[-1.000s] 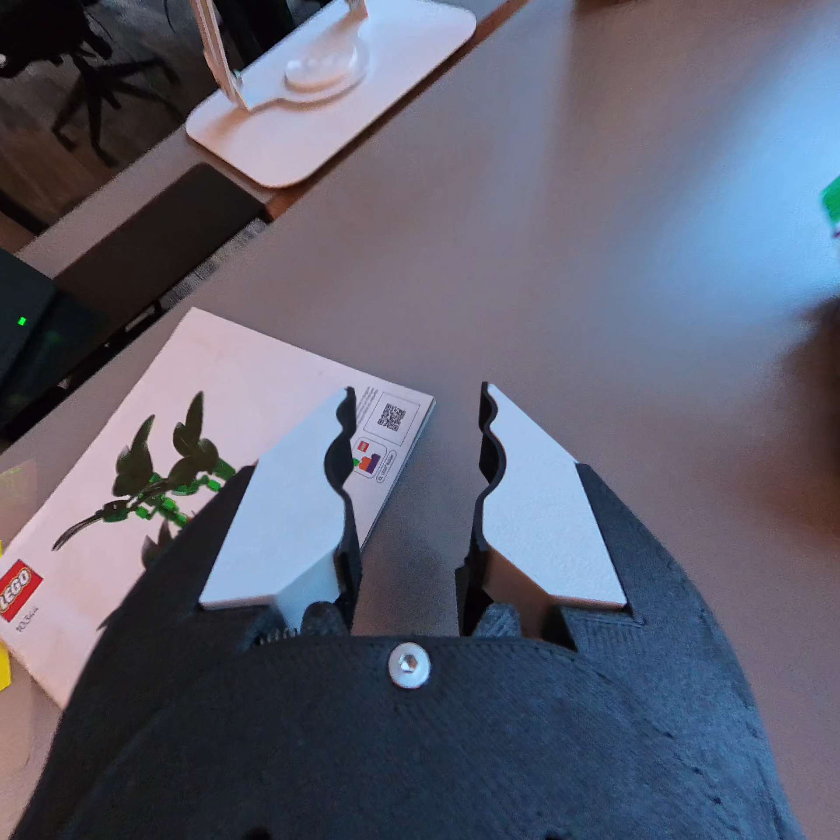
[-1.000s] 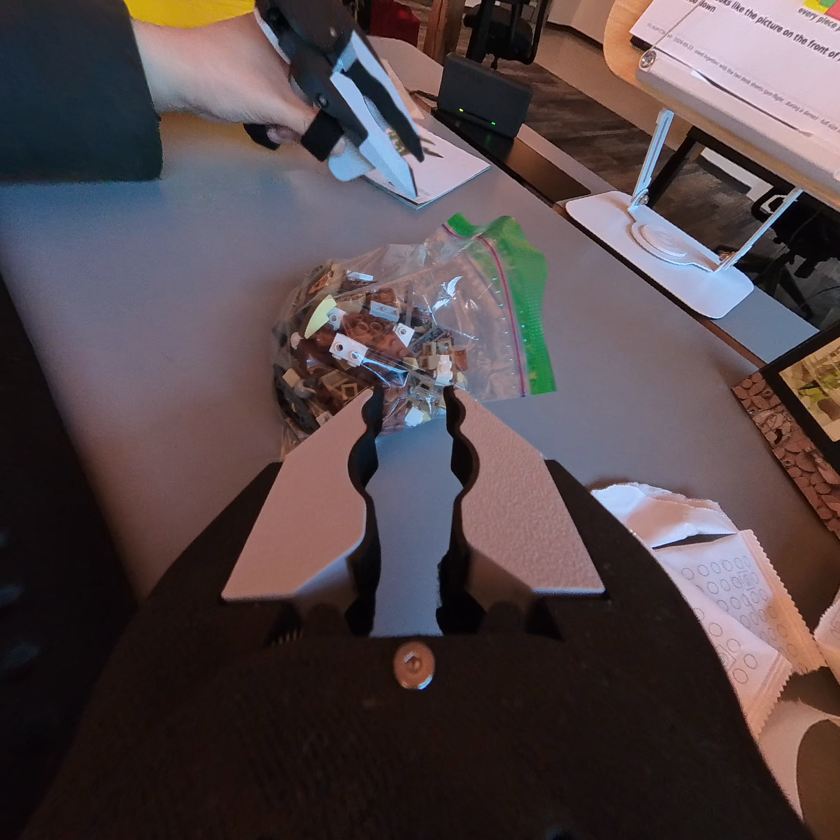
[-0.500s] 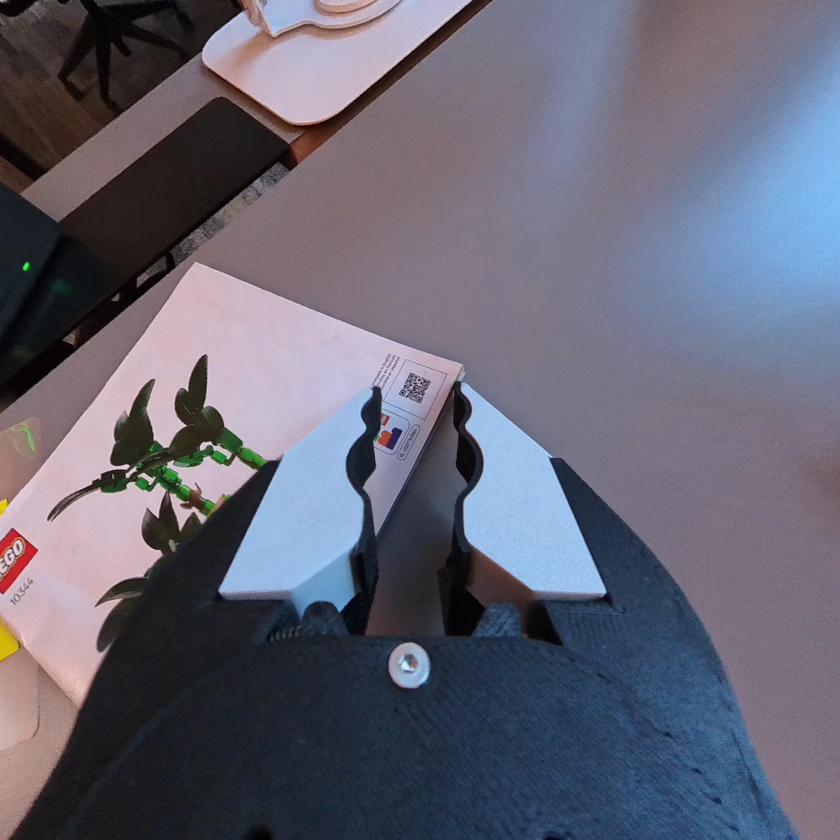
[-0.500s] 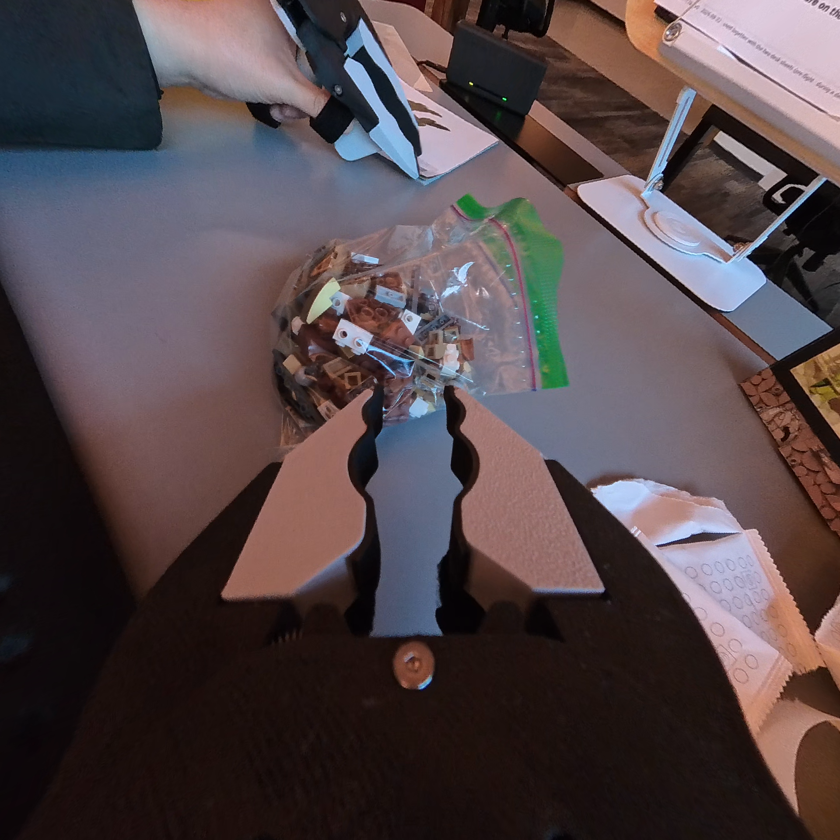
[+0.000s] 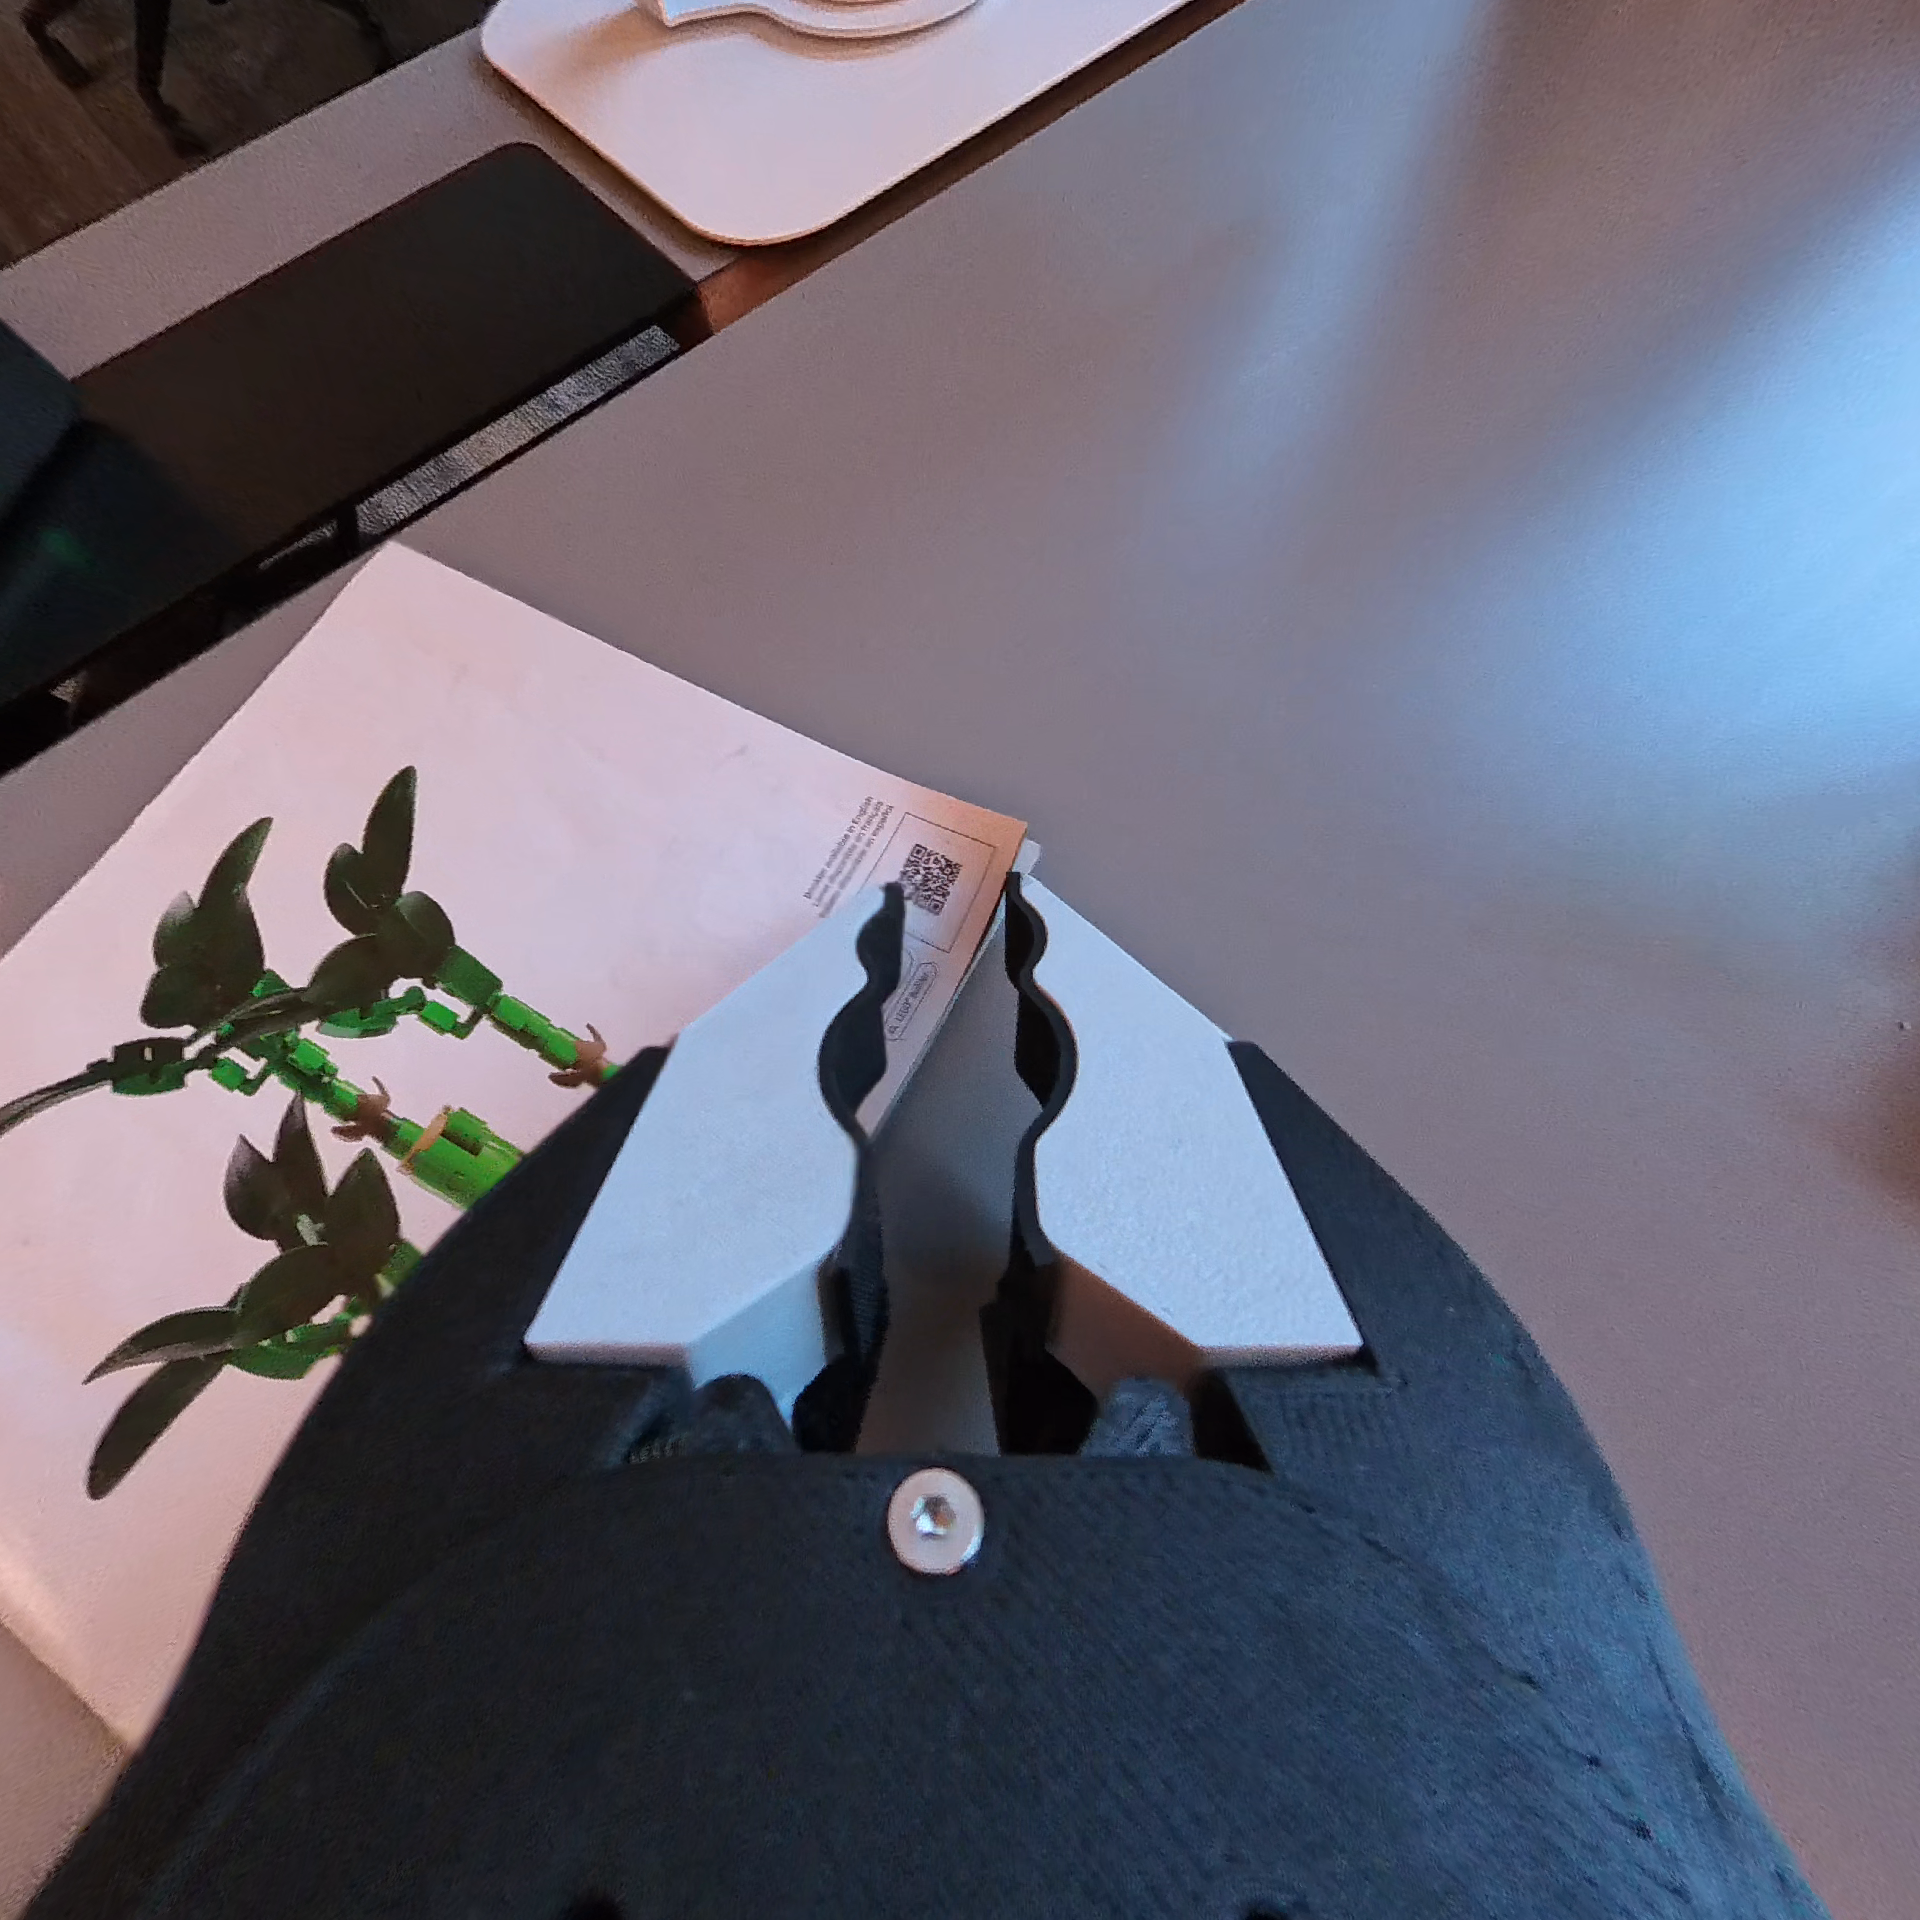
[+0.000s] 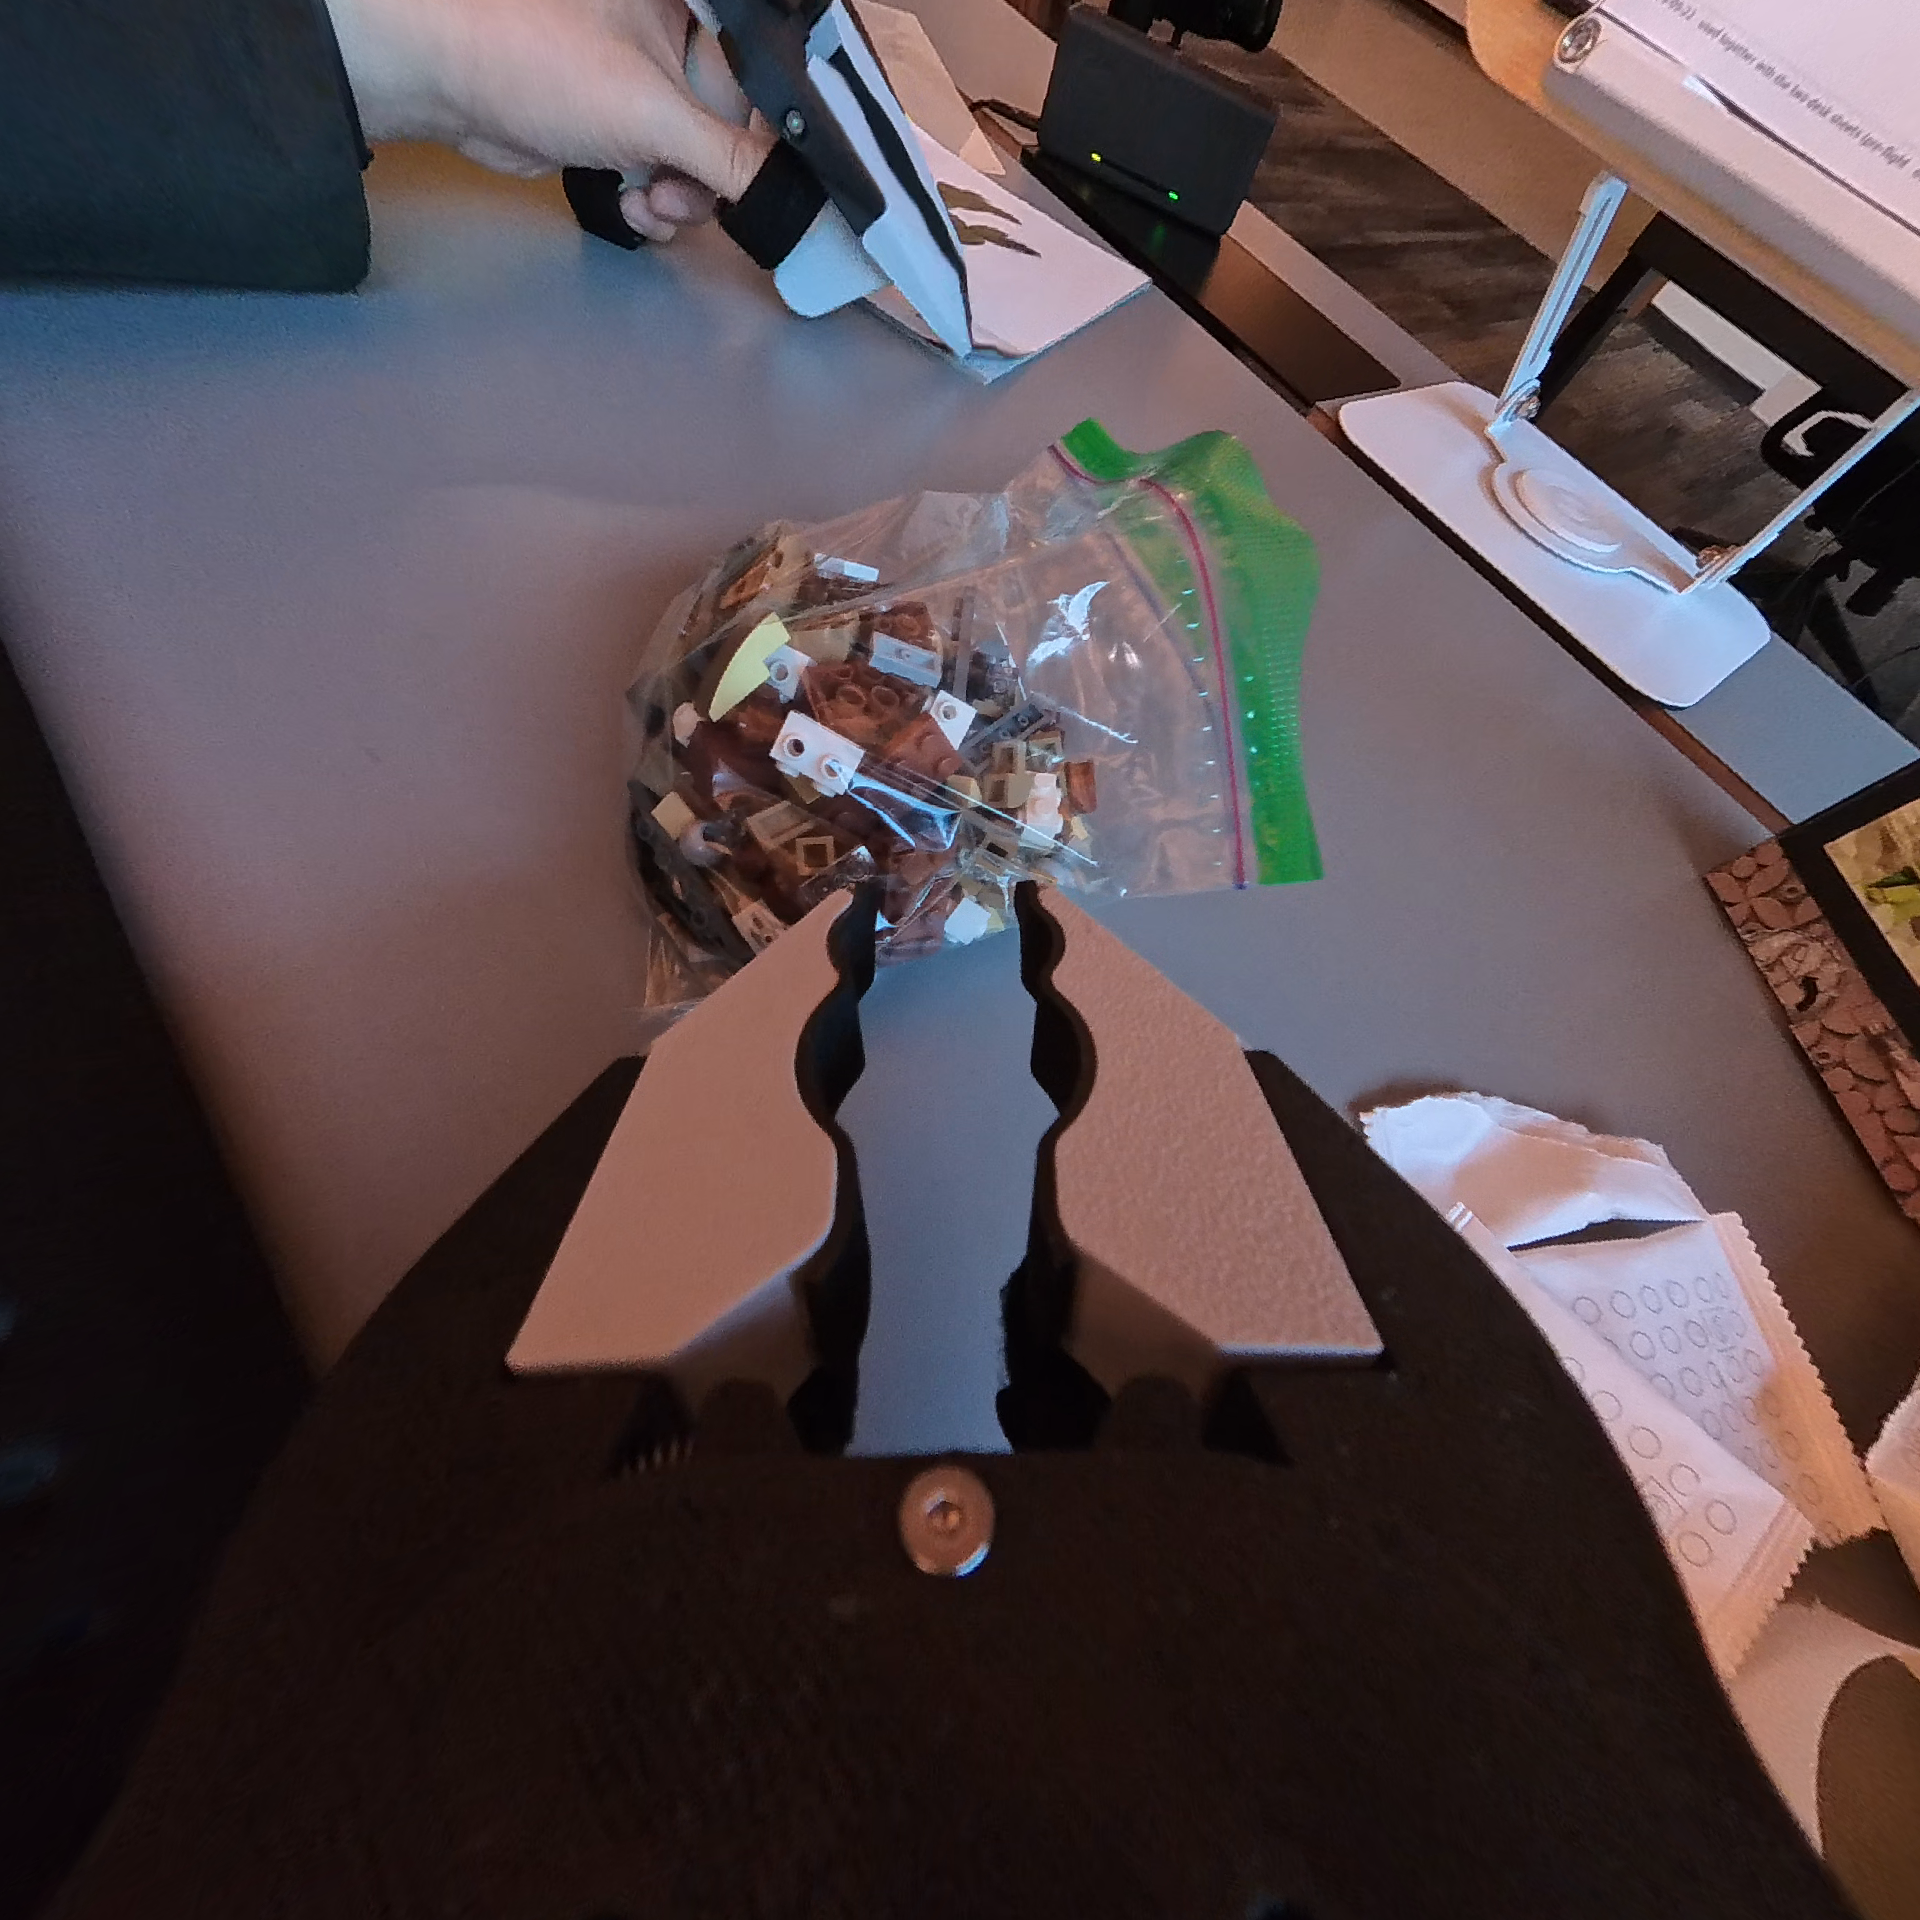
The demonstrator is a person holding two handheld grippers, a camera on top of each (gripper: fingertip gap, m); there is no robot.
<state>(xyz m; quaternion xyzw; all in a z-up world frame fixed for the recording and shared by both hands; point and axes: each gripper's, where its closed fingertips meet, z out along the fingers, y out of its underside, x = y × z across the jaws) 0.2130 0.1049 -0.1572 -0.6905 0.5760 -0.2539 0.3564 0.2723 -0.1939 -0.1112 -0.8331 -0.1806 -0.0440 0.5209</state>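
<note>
My left gripper, tilted down, jaws narrowly apart, straddles the white booklet corner, grip unclear. My right gripper, partly open & empty, hovers just before the zip bag of bricks.

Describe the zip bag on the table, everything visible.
The zip bag is clear plastic with a green closure strip and a thin red line under it. It is crumpled, lying on the grey table, and stuffed with small brown, tan, white and dark bricks. The right hand-held gripper is open, its tips at the bag's near edge; contact unclear.
</note>
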